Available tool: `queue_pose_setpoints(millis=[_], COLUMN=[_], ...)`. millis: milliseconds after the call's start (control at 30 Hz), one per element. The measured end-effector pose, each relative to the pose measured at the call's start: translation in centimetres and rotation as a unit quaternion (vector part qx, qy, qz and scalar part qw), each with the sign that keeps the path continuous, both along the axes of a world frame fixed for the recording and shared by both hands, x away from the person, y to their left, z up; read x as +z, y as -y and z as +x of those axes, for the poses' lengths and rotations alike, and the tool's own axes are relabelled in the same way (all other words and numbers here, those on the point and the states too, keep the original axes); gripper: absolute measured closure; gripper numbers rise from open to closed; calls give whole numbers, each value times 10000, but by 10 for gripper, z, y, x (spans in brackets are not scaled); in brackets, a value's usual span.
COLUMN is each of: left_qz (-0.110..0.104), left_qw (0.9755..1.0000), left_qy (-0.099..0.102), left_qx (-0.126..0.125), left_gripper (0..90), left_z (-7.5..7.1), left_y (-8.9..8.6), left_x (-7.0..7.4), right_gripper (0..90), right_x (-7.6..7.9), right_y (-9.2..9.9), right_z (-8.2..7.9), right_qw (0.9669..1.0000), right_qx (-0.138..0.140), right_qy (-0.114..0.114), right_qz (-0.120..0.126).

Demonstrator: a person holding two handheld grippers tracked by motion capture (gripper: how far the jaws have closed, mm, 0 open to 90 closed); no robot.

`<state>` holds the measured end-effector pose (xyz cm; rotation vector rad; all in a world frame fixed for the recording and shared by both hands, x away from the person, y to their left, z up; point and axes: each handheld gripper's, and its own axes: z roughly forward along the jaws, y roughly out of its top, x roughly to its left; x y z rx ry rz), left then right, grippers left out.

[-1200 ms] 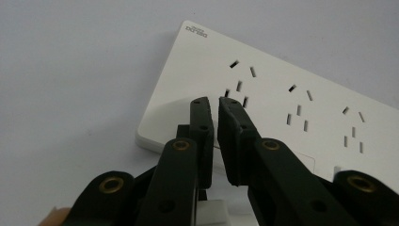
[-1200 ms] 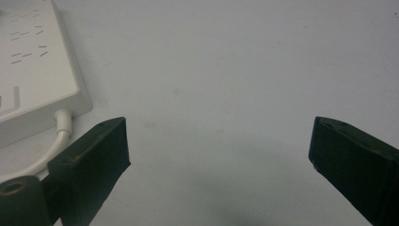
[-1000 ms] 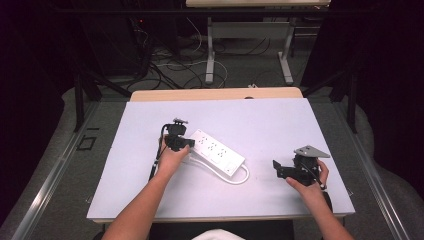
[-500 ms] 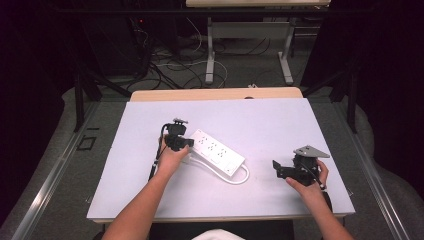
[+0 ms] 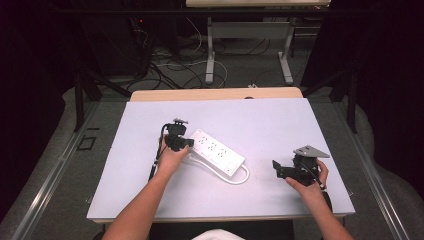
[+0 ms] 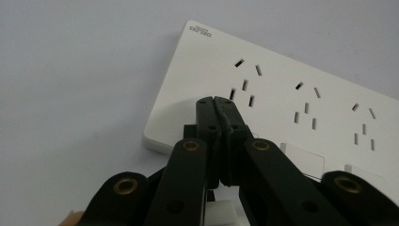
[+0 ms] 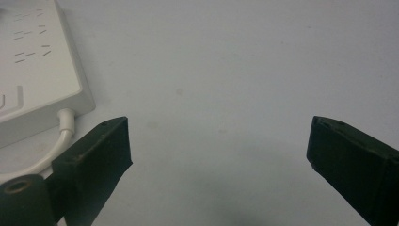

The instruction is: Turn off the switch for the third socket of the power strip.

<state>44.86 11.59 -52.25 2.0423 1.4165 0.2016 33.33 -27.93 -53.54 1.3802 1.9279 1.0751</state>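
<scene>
A white power strip (image 5: 215, 150) with several sockets lies slantwise on the white table (image 5: 280, 120), its short white cord (image 5: 243, 176) looping out at the near right end. My left gripper (image 5: 187, 142) sits at the strip's left end. In the left gripper view its jaws (image 6: 215, 101) are pressed together, shut, with nothing seen between them, just above the strip (image 6: 291, 80) near the first socket. My right gripper (image 5: 276, 169) rests at the table's right and points left. Its jaws (image 7: 219, 141) stand wide open on bare table, the strip's cord end (image 7: 37, 70) off to their left.
The table's wooden far edge (image 5: 215, 94) borders a dark floor with cables and metal table legs (image 5: 210, 60). Bare white surface lies right of the strip and along the near edge.
</scene>
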Motion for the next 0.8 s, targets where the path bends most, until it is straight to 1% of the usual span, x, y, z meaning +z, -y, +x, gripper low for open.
queue_pose_setpoints(millis=[233,267,300,467,500,533,633,800], left_qz=[-16,-11,37,49,57,45,32,56], left_qw=[10000,10000,10000,10000,10000,10000,10000,10000], left_qy=[14,17,19,4,6,8,-3,8], left_qx=[-7,-2,-48,-24,-25,-25,-9,-36], left_gripper=[900,900,900,900,900,900,900,900], left_z=[1,1,1,1,1,1,1,2], left_y=[0,0,0,1,0,0,0,0], left_x=[-1,-1,-1,-2,-2,-2,-2,-2], right_gripper=[64,64,64,64,64,64,64,64], right_x=[0,0,0,0,0,0,0,0], right_y=[-1,-1,-1,0,0,0,0,-1], right_z=[0,0,0,0,0,0,0,0], right_qw=[10000,10000,10000,10000,10000,10000,10000,10000], right_qx=[-35,-28,-26,-5,-23,0,5,-22], right_qy=[9,12,13,-2,38,8,10,8], right_qz=[22,16,13,1,-9,-12,-19,15])
